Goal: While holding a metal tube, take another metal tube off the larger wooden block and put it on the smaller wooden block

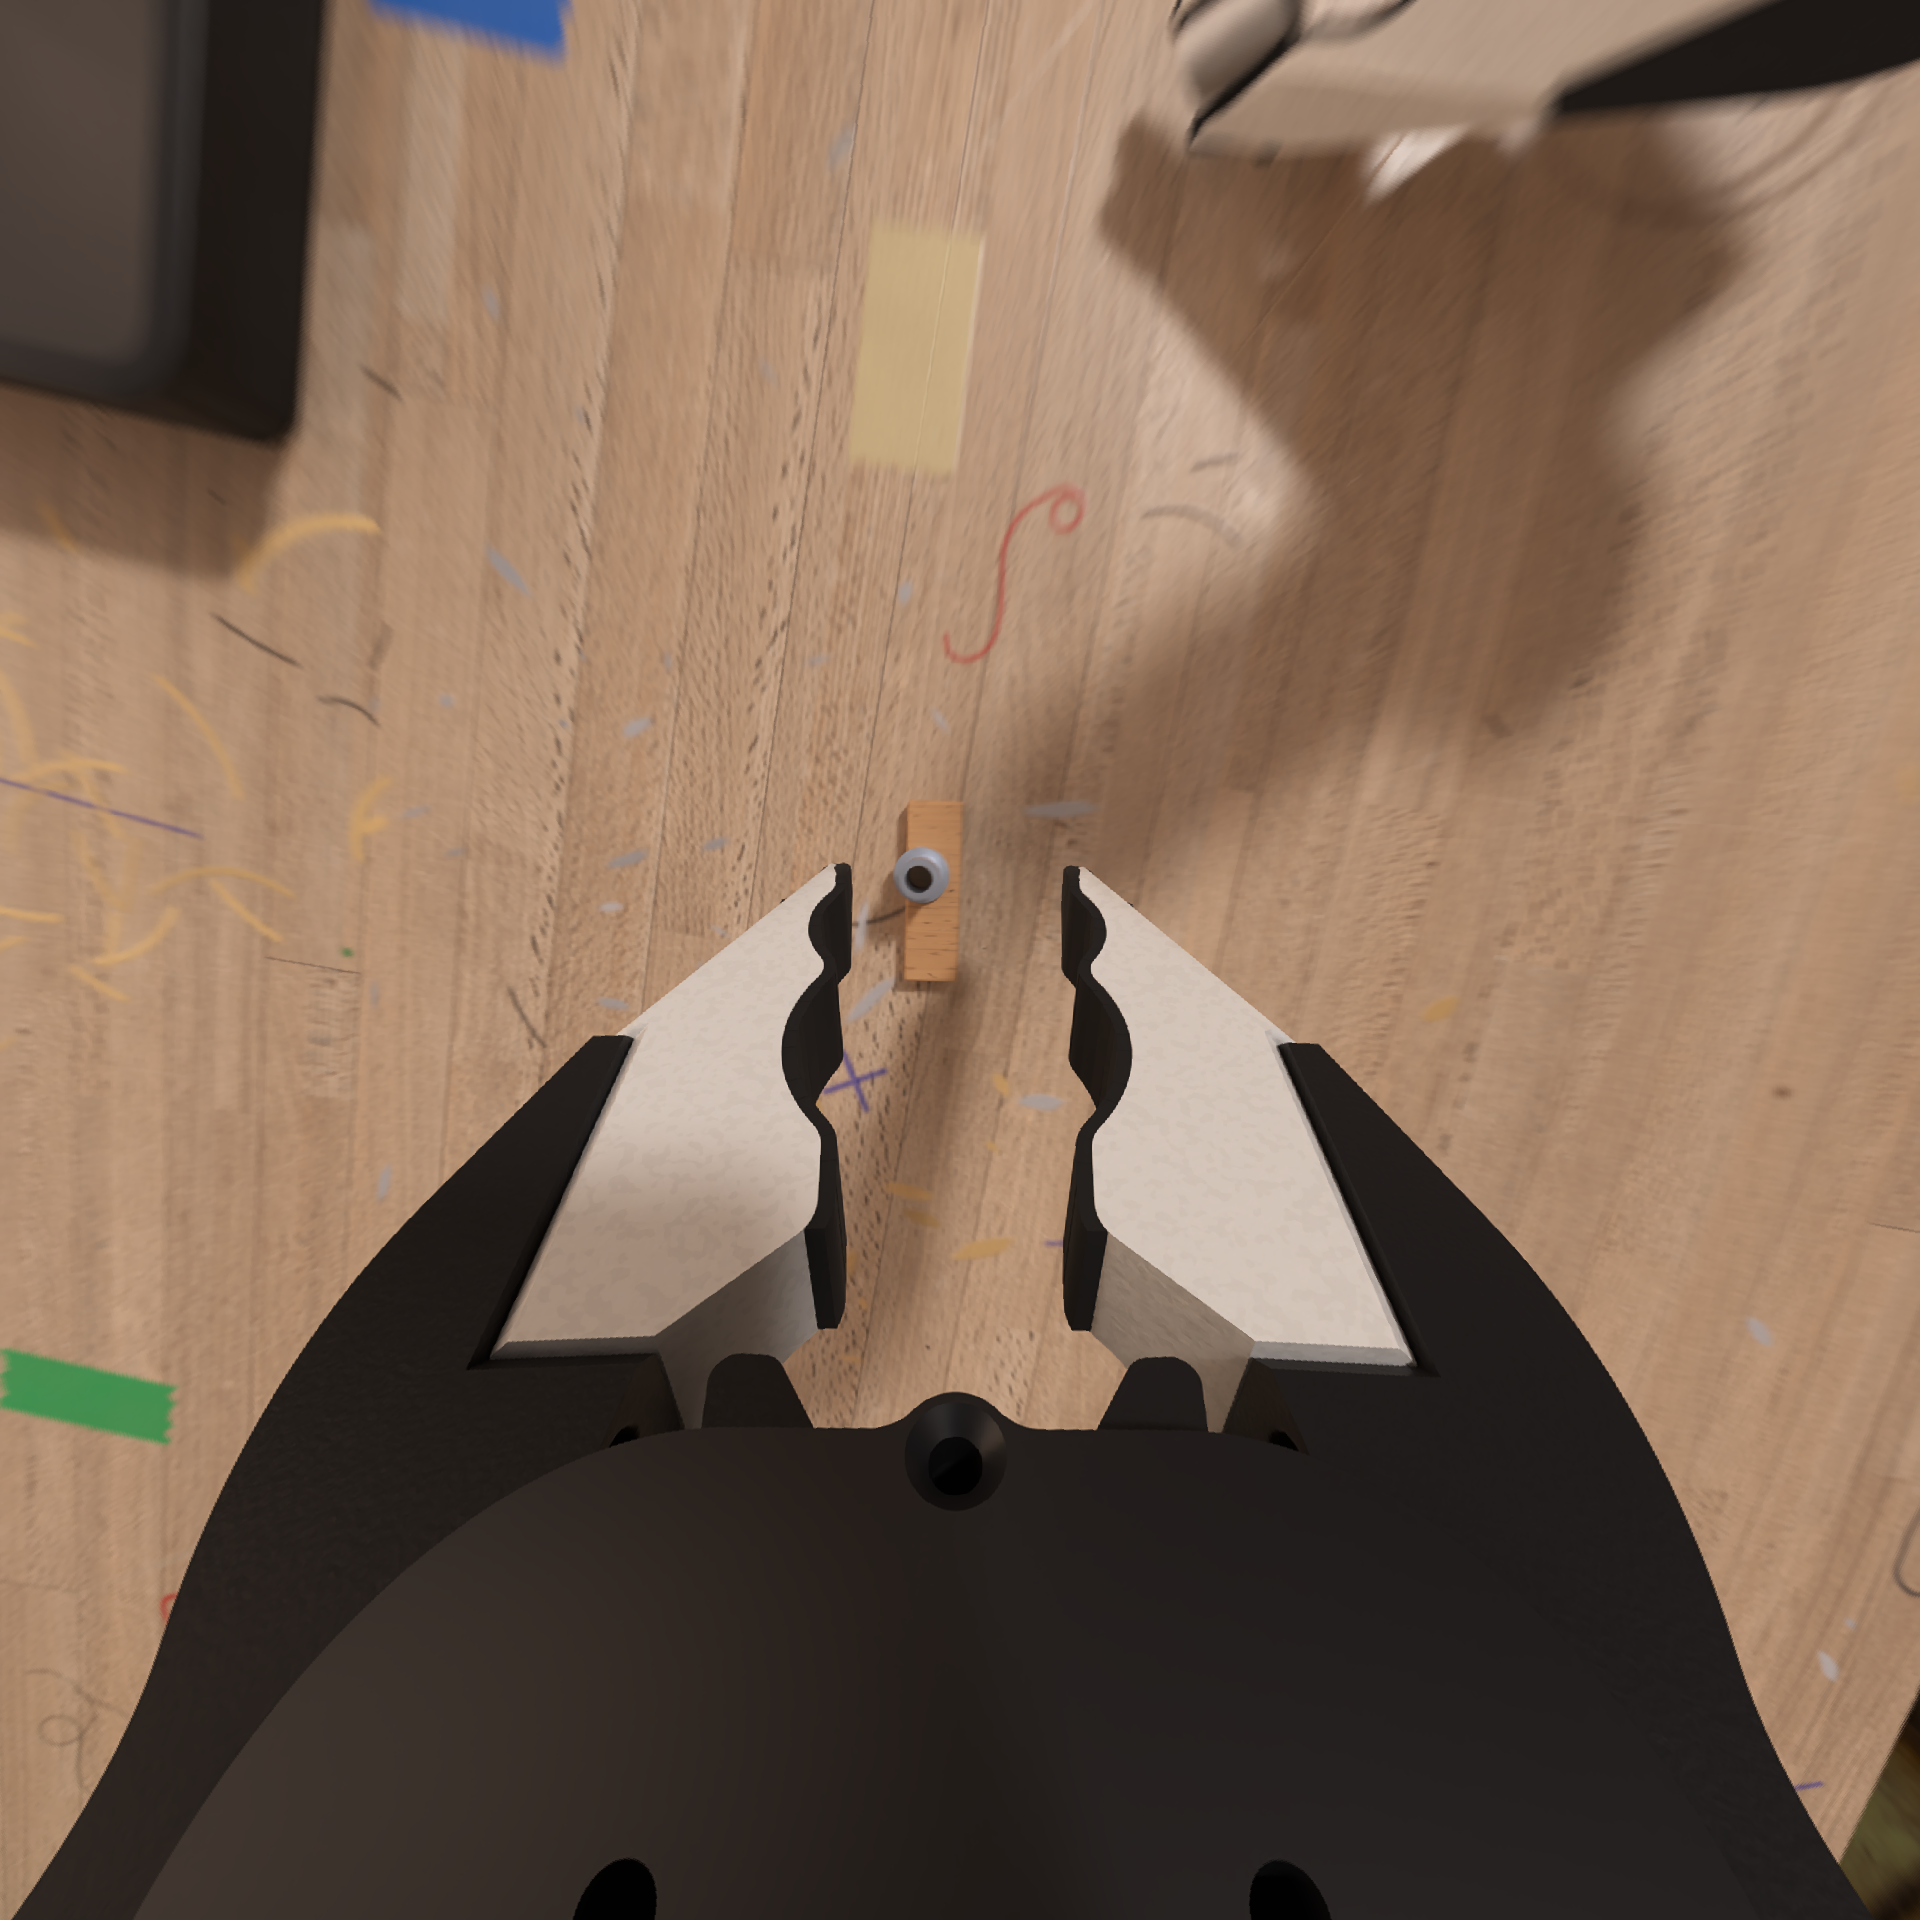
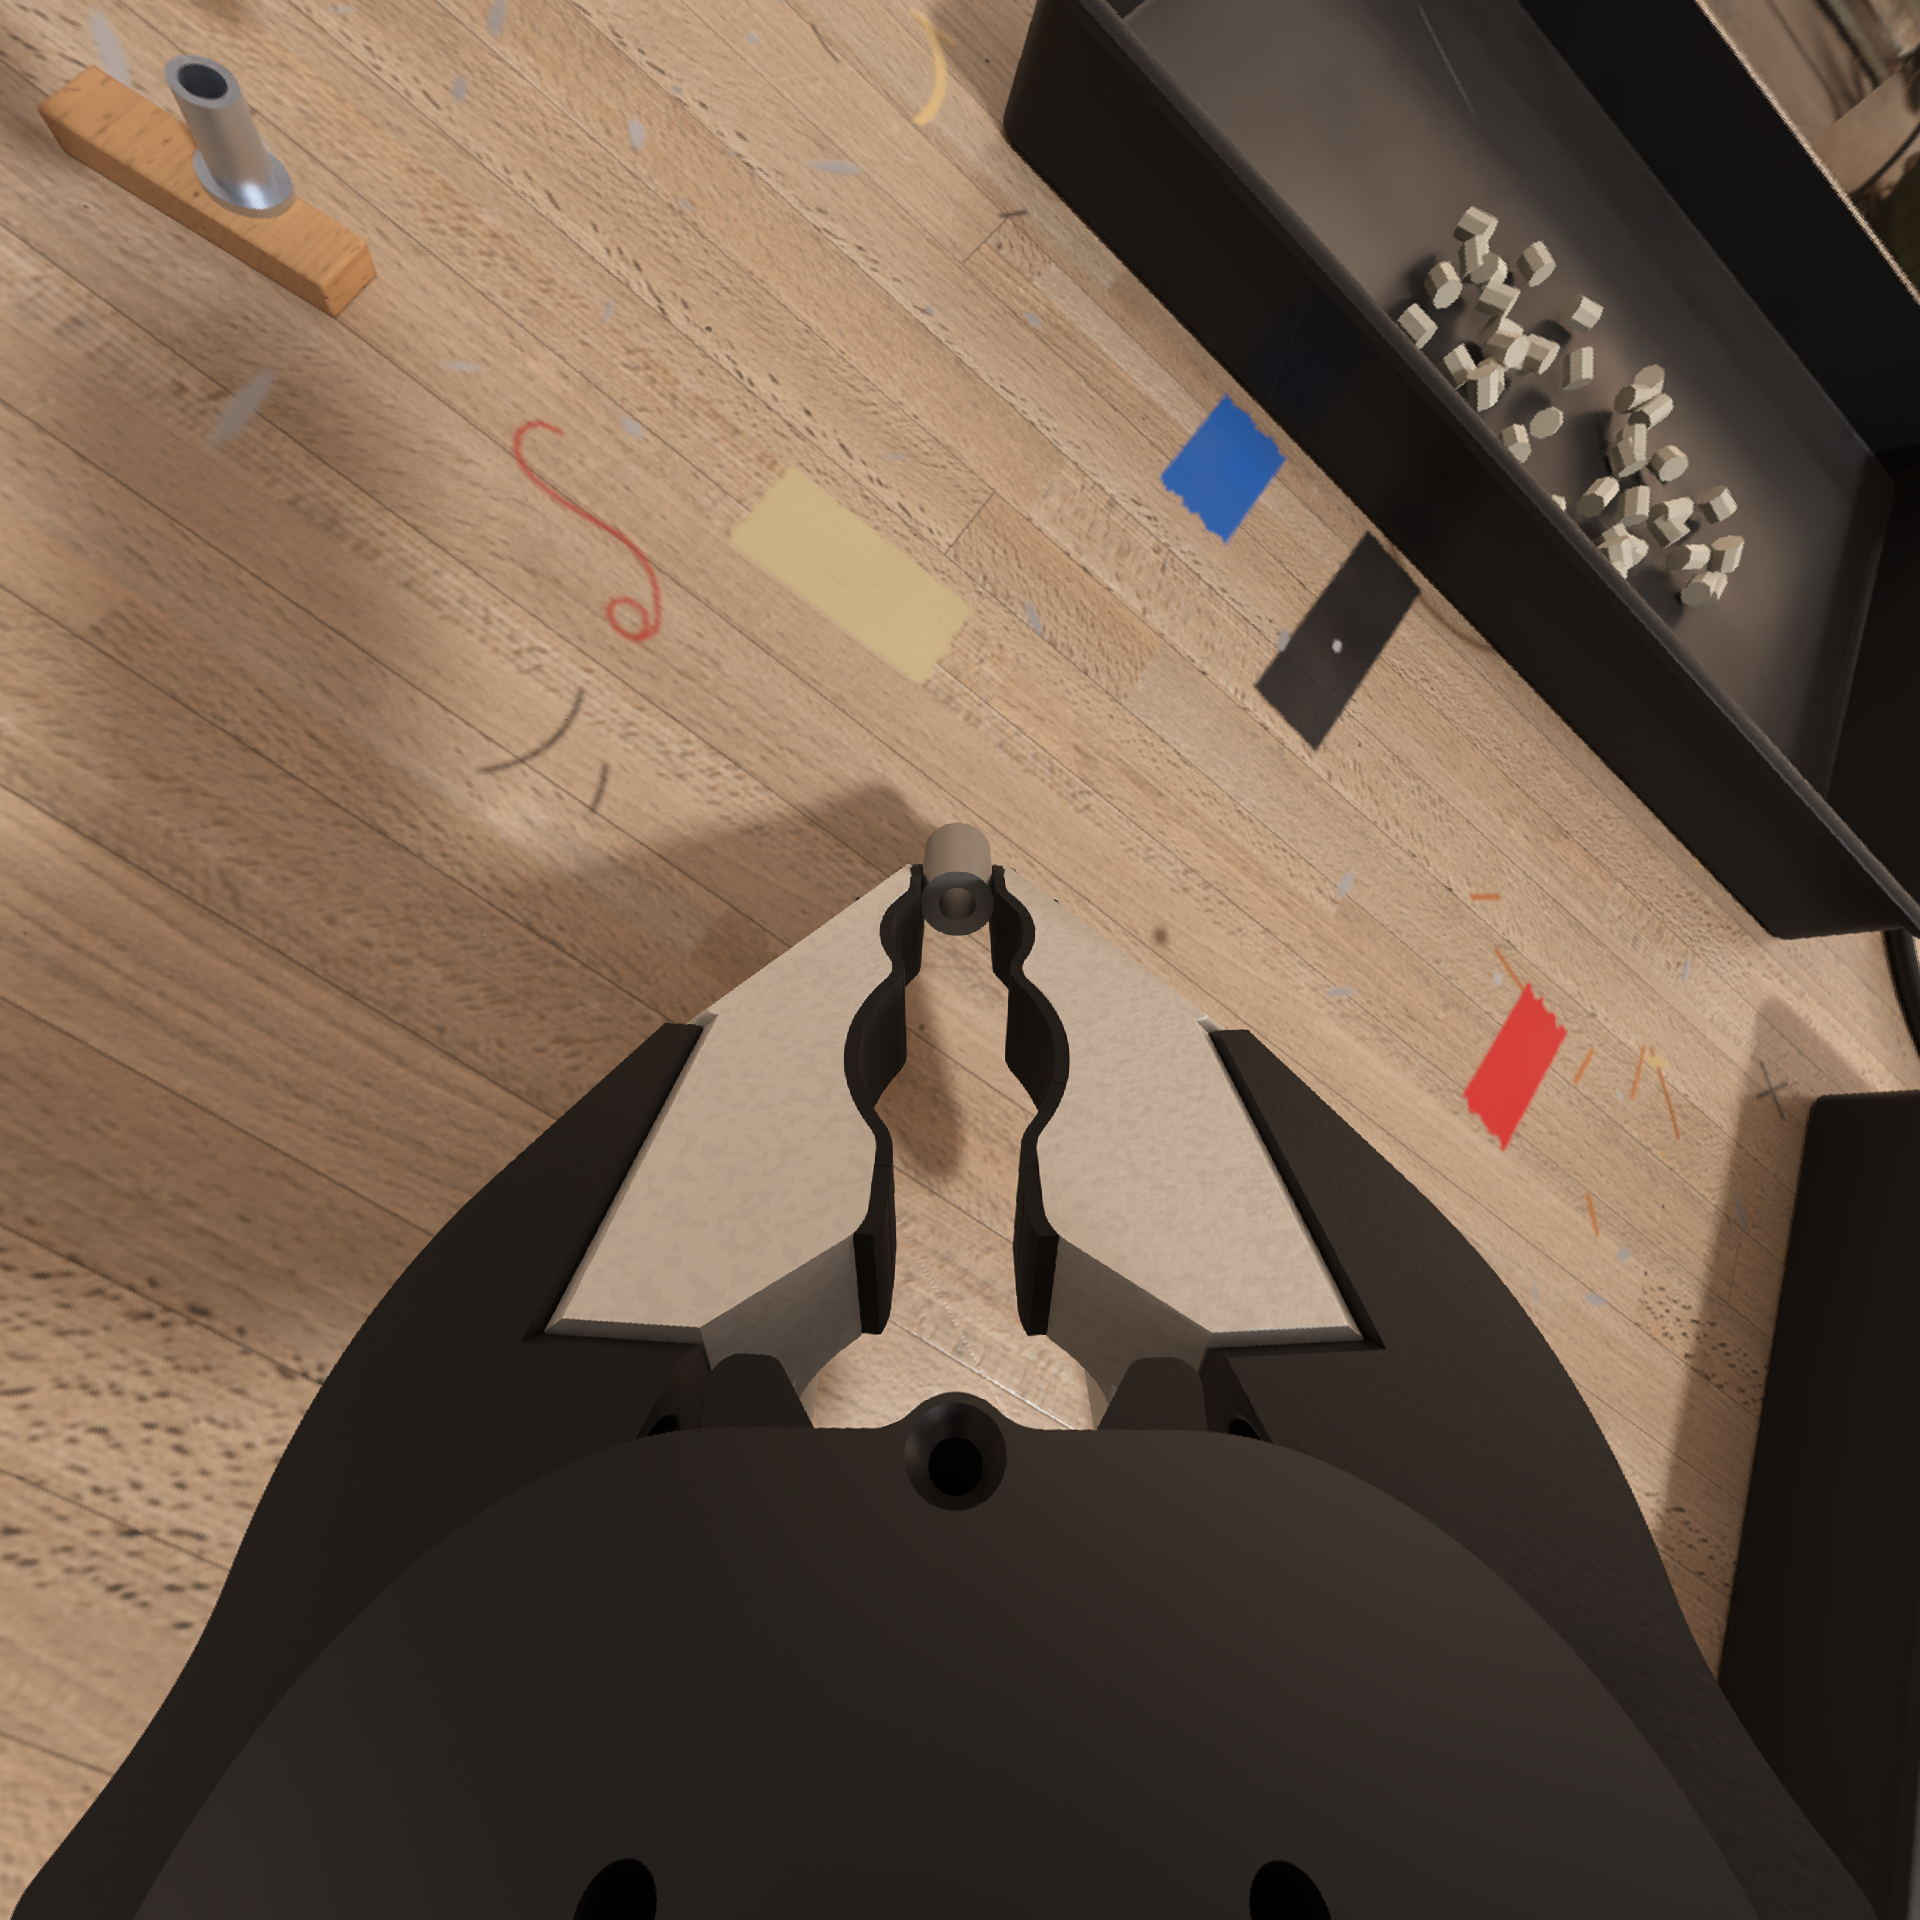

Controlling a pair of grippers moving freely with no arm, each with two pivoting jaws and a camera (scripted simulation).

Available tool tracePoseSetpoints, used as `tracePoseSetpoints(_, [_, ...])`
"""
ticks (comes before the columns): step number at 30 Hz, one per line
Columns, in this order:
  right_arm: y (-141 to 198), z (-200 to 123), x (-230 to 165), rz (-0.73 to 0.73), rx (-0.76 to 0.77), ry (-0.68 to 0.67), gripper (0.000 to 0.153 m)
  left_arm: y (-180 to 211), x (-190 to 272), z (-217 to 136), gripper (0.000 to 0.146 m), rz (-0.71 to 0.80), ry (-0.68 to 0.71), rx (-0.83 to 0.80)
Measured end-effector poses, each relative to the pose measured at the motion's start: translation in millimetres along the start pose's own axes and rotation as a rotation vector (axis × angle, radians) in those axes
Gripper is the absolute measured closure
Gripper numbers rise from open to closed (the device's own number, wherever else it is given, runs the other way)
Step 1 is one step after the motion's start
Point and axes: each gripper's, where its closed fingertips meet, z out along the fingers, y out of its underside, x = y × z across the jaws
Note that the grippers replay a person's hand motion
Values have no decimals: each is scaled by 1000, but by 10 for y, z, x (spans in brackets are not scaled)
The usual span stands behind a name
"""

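**One tube held, one tube on a block**

The left gripper [image 1: 956,883] is spread wide with nothing between its fingers, high above a wooden block [image 1: 931,914] where a metal tube [image 1: 921,873] stands upright. The right gripper [image 2: 956,894] is closed on a second short tube [image 2: 956,883] at its fingertips, over the wooden table [image 2: 312,935]. A black bin [image 2: 1351,436] with small pieces lies to its right.

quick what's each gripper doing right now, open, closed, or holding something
Left gripper: jaws open, holding nothing, above the metal tube on the wooden block.
Right gripper: jaws closed on a small metal tube.
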Motion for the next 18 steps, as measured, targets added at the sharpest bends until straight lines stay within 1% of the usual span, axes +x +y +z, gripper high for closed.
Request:
tracePoseSetpoints(3, [3, -4, -1, 2, 0, -1, 141, -198, 114, -474, 106, 39, -28, 136])
tracePoseSetpoints(6, [8, -12, -7, -2, -4, 1, 141, -254, 207, -1212, 110, 51, -38, 361])
tracePoseSetpoints(8, [8, -17, -12, -8, -8, 4, 141, -75, 165, -1733, 113, 18, -38, 494])
tracePoseSetpoints(10, [11, -21, -12, -15, -14, 6, 141, 283, 24, -2146, 112, -39, -53, 572])
tracePoseSetpoints(11, [18, -25, -5, -17, -21, 10, 141, 516, -85, -2278, 110, -85, -70, 578])
tracePoseSetpoints(13, [35, -35, 15, -15, -36, 19, 141, 1051, -354, -2391, 96, -214, -128, 531])
tracePoseSetpoints(15, [46, -38, 30, -5, -43, 22, 141, 1573, -627, -2337, 85, -354, -188, 443])
tracePoseSetpoints(17, [46, -33, 38, 0, -43, 25, 141, 2045, -882, -2181, 80, -492, -262, 335])
tracePoseSetpoints(18, [42, -29, 39, -2, -39, 27, 141, 2222, -963, -2093, 82, -545, -284, 275])
